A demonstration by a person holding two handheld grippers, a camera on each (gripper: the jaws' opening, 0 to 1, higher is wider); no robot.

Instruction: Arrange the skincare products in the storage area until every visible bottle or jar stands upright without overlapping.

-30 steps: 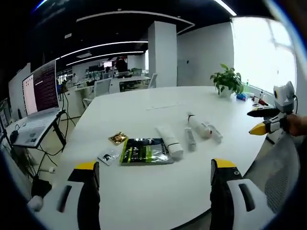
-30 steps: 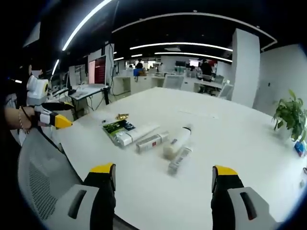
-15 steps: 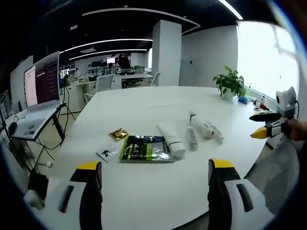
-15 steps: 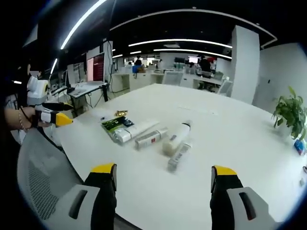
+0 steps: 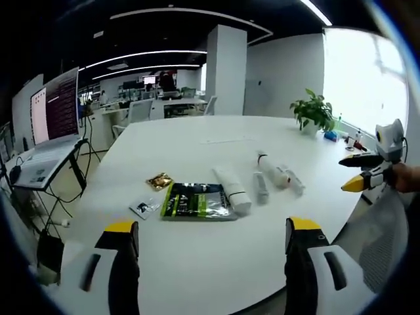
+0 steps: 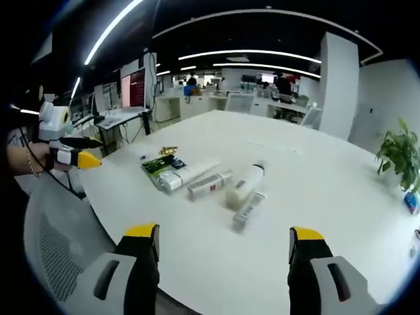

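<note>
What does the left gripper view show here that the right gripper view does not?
Left gripper view alone: a small white sachet beside the green packet, and a bright window behind the right gripper.

Right gripper view alone: a grey mesh chair below the left gripper.

Both: the white table, tubes and a bottle lying flat, a potted plant.
</note>
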